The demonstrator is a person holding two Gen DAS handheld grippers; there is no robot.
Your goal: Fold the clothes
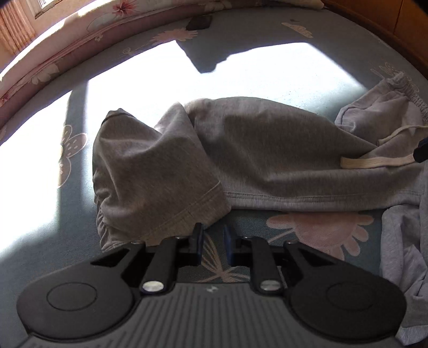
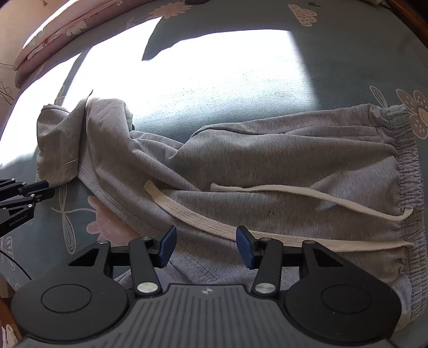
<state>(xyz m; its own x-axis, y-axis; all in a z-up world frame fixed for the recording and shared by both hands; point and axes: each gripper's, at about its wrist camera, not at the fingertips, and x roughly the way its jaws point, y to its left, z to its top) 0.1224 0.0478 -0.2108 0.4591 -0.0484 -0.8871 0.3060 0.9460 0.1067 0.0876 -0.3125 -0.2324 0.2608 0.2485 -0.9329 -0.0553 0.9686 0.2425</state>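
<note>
Grey sweatpants (image 2: 267,160) lie across the bed, with the elastic waistband (image 2: 406,166) at the right and a leg end bunched and folded over at the left (image 1: 149,171). A white drawstring (image 2: 187,214) trails over the cloth. My left gripper (image 1: 214,245) hovers at the hem of that folded leg end. It is narrowly open, with only the sheet showing between its fingers. It also appears at the left edge of the right wrist view (image 2: 46,188). My right gripper (image 2: 206,243) is wide open, low over the near edge of the pants, holding nothing.
The bed sheet (image 1: 307,227) is blue-grey with pink flowers, and a bright patch of sunlight (image 2: 214,67) lies beyond the pants. A pink floral quilt (image 1: 67,45) runs along the far left. A small dark object (image 1: 199,22) lies far back. Lighter grey cloth (image 1: 401,254) sits at the right.
</note>
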